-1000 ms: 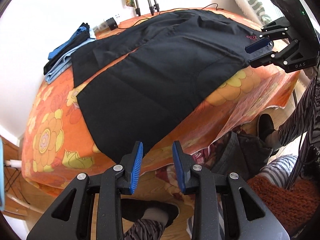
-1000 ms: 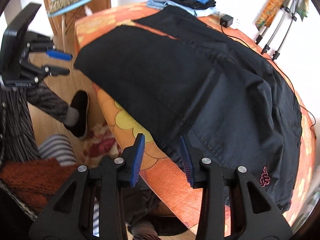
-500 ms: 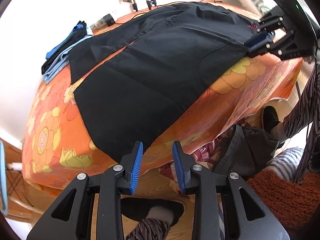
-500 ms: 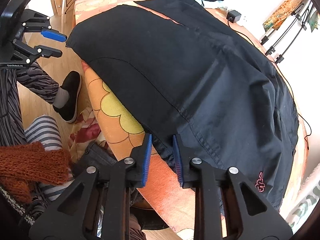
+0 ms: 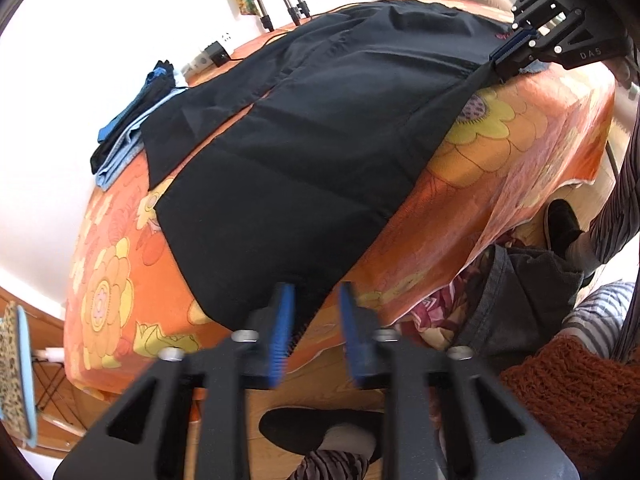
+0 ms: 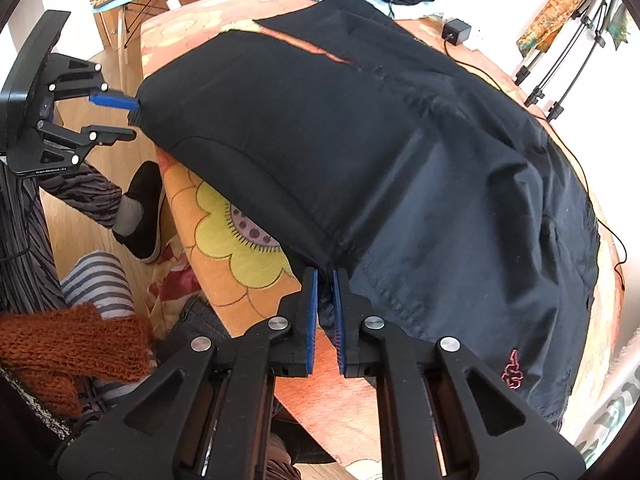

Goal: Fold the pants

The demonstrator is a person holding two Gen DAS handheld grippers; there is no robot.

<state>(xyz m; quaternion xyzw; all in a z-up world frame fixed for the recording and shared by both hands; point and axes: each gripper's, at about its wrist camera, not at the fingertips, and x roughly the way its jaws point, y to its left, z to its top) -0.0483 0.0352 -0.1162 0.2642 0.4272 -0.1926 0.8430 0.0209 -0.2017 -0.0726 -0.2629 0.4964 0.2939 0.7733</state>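
Black pants [image 5: 320, 136] lie spread flat across a table under an orange flowered cloth [image 5: 520, 140]. They also show in the right wrist view [image 6: 400, 152]. My left gripper [image 5: 314, 300] is open, its blue pads on either side of the hem of the near leg at the table's front edge. It also shows in the right wrist view [image 6: 124, 116]. My right gripper [image 6: 325, 284] is shut on the near side edge of the pants close to the waist, and it also shows in the left wrist view [image 5: 508, 54].
A stack of folded blue and black clothes [image 5: 132, 120] sits at the far end of the table. A power adapter with a cable [image 6: 454, 32] lies near the far edge. Tripod legs [image 6: 560, 64] stand behind. The person's legs and shoes [image 6: 140, 216] are below the table.
My right gripper has closed on the pants' side edge. My left gripper has moved forward until the leg hem lies between its open fingers.
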